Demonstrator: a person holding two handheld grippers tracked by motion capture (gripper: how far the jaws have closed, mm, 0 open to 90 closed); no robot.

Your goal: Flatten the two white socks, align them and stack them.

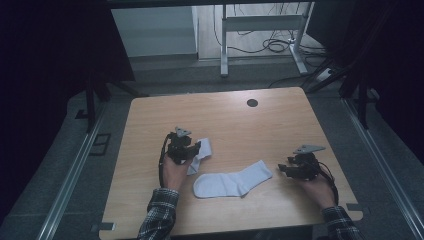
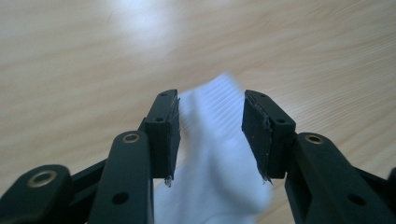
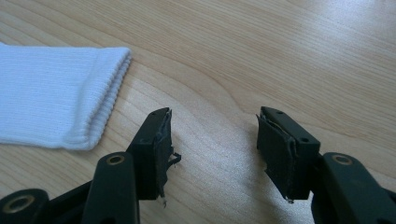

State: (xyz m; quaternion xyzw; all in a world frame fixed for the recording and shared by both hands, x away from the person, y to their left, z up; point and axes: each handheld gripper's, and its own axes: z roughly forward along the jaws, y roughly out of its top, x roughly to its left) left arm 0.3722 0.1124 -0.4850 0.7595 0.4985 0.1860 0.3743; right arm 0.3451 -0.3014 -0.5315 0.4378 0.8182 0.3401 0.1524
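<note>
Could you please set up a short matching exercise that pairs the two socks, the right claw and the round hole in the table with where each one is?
Things:
1. Flat sock
2. Crumpled sock
3. Right claw
4. Round hole

Places:
A. Near the table's far edge
B. Between the jaws of the left claw
C. Over bare wood, just beyond the flat sock's ribbed cuff
D. Stretched out near the middle of the table

Pairs: 1-D, 2-B, 3-C, 4-A
</note>
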